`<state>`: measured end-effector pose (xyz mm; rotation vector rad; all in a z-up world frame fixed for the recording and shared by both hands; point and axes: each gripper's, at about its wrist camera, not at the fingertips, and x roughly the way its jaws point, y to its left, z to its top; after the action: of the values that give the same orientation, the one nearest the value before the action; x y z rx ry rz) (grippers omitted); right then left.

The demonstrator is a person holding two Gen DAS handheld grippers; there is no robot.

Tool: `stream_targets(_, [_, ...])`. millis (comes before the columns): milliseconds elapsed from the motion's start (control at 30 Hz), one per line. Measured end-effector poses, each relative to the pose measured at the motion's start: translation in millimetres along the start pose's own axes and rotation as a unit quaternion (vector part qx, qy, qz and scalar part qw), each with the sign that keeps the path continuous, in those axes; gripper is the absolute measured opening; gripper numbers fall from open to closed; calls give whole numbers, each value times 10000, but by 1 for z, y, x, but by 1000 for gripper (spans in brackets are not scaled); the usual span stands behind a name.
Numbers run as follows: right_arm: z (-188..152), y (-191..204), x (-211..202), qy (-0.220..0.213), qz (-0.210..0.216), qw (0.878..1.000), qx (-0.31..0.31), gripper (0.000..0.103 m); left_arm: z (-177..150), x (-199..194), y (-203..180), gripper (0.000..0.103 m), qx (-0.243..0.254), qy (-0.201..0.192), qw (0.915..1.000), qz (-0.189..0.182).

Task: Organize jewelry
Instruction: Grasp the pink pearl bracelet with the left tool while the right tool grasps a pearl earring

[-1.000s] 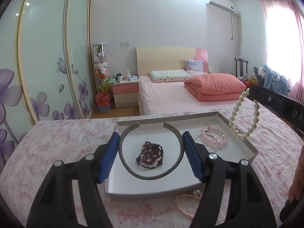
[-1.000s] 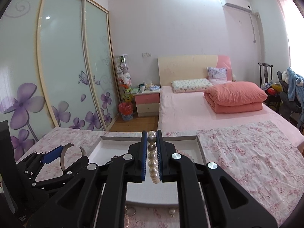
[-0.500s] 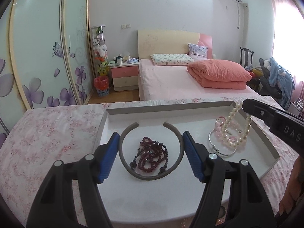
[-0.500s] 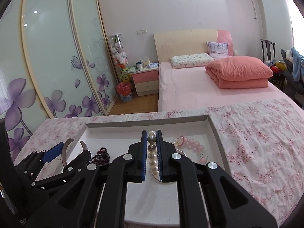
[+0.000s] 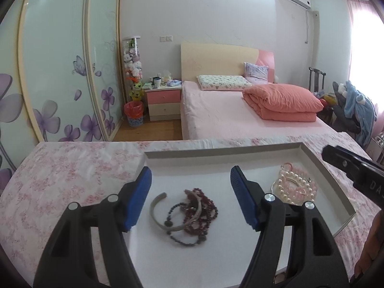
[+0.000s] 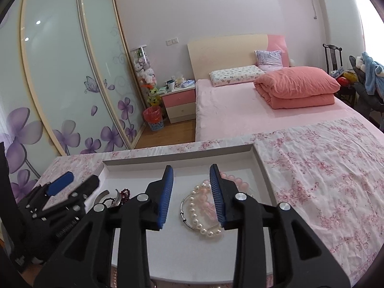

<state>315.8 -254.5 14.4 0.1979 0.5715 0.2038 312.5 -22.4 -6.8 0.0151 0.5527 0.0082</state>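
Note:
A white tray [image 5: 216, 152] [image 6: 180, 159] lies on the flowered cloth. My left gripper [image 5: 192, 175] is open above it, also seen as the left gripper [image 6: 64, 187] in the right wrist view. A grey cuff bangle [image 5: 156, 207] lies free below its fingers, resting across dark red bead strands [image 5: 207, 212]. My right gripper [image 6: 191, 170] [image 5: 355, 170] has its jaws opening. The white pearl bracelet [image 6: 199, 218] [image 5: 286, 192] lies on the tray below them, loose, over a silver bangle [image 6: 183, 210] and beside a pink bead bracelet [image 6: 230, 180].
The table is covered by a pink flowered cloth [image 6: 324, 168] that spreads wide to the tray's right. A hand [image 5: 370, 240] shows at the lower right edge. Beyond the table stand a pink bed [image 5: 240, 115], a nightstand and sliding wardrobe doors.
Both grippers came forward and lower over the tray. The grey cuff left the left fingers and dropped onto the red beads. The right jaws parted and the pearls fell onto the tray.

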Motion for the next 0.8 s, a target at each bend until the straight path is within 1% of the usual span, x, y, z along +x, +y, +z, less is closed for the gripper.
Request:
stream_targets(133, [-2, 1, -9, -21, 0, 10000, -5, 33, 0, -14, 6, 67, -8, -63, 9999, 120])
stream_targets(267, [-4, 5, -21, -48, 11, 10000, -40, 33, -3, -29, 8, 67, -36, -90, 9999, 127])
stream_targets(400, [-9, 3, -35, -60, 11, 10000, -60, 33, -13, -48, 9, 67, -40, -84, 9999, 42])
stream_targets(467, [-14, 1, -42, 0, -13, 10000, -82, 33, -19, -57, 9, 67, -29, -53, 10000, -8])
stream_targets(500, [-18, -1, -45, 54, -41, 9999, -94, 33, -23, -60, 9, 67, -23, -29, 10000, -34])
stream_targets(600, [-29, -7, -48, 263, -120, 9995, -143, 33, -37, -73, 10, 72, 6, 118, 9998, -144])
stream_targets(800, [-65, -22, -46, 939, -201, 9953, -150, 33, -66, -86, 13, 76, 64, 492, 9981, -374])
